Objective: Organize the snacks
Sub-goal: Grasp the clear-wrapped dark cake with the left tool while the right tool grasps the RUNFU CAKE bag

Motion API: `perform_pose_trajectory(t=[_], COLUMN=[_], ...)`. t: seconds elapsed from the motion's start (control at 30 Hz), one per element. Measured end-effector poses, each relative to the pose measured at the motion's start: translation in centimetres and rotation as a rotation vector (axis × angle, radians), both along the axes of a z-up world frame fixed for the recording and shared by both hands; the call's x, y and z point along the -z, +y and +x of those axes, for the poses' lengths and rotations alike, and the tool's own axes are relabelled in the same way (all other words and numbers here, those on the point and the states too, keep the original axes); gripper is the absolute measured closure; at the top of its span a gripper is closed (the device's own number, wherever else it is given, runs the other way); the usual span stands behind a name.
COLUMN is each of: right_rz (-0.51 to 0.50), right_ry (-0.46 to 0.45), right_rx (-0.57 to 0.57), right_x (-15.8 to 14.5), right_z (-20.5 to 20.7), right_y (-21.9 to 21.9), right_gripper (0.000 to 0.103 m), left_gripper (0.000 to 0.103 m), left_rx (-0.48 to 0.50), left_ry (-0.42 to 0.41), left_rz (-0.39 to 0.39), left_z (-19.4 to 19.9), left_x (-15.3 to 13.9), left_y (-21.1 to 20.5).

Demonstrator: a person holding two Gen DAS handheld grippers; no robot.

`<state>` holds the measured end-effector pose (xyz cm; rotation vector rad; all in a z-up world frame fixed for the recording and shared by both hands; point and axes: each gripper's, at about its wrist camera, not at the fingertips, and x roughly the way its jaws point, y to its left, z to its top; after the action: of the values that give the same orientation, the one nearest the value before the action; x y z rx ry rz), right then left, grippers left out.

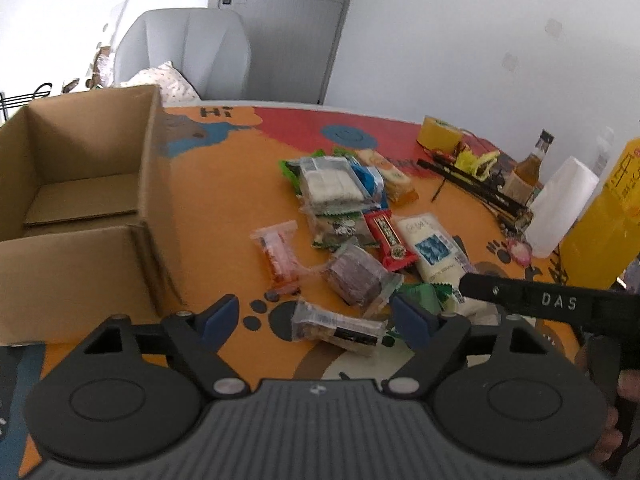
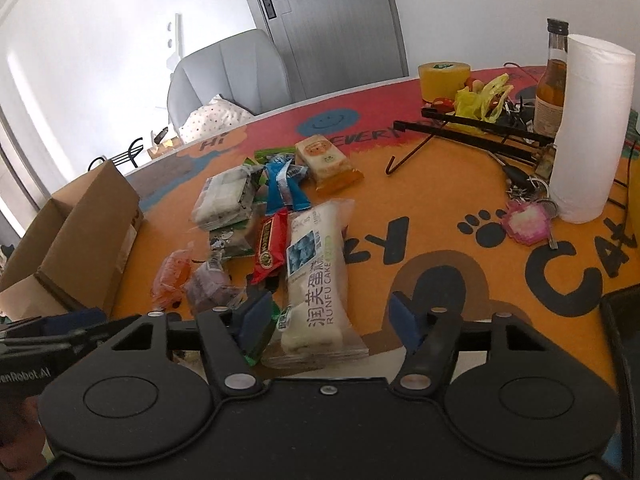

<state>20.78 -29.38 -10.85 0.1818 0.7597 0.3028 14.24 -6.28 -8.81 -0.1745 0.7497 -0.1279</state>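
A pile of wrapped snacks lies on the orange table: a white Runfu cake pack (image 2: 316, 268), also in the left wrist view (image 1: 432, 246), a red bar (image 1: 390, 240), a purple cake (image 1: 356, 276), a clear brown-filled pack (image 1: 338, 330) and a red-filled clear pack (image 1: 278, 254). My left gripper (image 1: 316, 320) is open with the clear brown-filled pack between its fingers. My right gripper (image 2: 330, 320) is open around the near end of the white cake pack. An open cardboard box (image 1: 80, 216) stands left of the pile and looks empty.
At the far right stand a yellow tape roll (image 2: 444, 80), a bottle (image 2: 554, 80), a paper towel roll (image 2: 592, 128), black metal rods (image 2: 480, 128), keys with a pink charm (image 2: 528, 220). A yellow box (image 1: 608, 216) is at the right. A grey chair (image 1: 184, 52) stands behind the table.
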Motion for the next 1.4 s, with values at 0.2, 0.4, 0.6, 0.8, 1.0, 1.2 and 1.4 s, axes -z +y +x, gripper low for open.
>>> perform_pose_trajectory(t=[0.2, 0.4, 0.6, 0.8, 1.0, 1.2, 1.4], right_rz=[-0.002, 0.019, 0.024, -0.021, -0.112, -0.230, -0.176], right_ry=[0.020, 0.028, 0.036, 0.013, -0.014, -0.060, -0.058], right_rx=[-0.018, -0.035, -0.043, -0.058, -0.078, -0.097, -0.090], right_x=[0.8, 1.1, 1.5, 1.5, 1.6, 1.9, 1.2], right_z=[0.7, 1.0, 1.6, 2.2, 2.5, 2.1, 1.6], right_y=[-0.3, -0.5, 0.0, 0.9, 2.5, 3.7, 2.2], right_gripper=[0.051, 0.060, 0.059, 0.055, 0.050, 0.065, 0.075], left_gripper=[0.020, 0.020, 0.020, 0.030, 0.046, 0.049, 0.049], left_rx=[0.028, 0.043, 0.060, 0.048, 0.028, 0.016, 0.004], left_ry=[0.027, 0.051, 0.039, 0.013, -0.009, -0.009, -0.023], left_rz=[0.026, 0.056, 0.096, 0.136, 0.124, 0.109, 0.092], left_z=[1.0, 1.7, 1.6, 1.5, 1.5, 1.1, 0.8], left_x=[1.3, 2.5, 3.0, 3.2, 3.1, 3.0, 2.4], left_y=[-1.1, -1.9, -2.7, -3.1, -2.5, -2.1, -1.5])
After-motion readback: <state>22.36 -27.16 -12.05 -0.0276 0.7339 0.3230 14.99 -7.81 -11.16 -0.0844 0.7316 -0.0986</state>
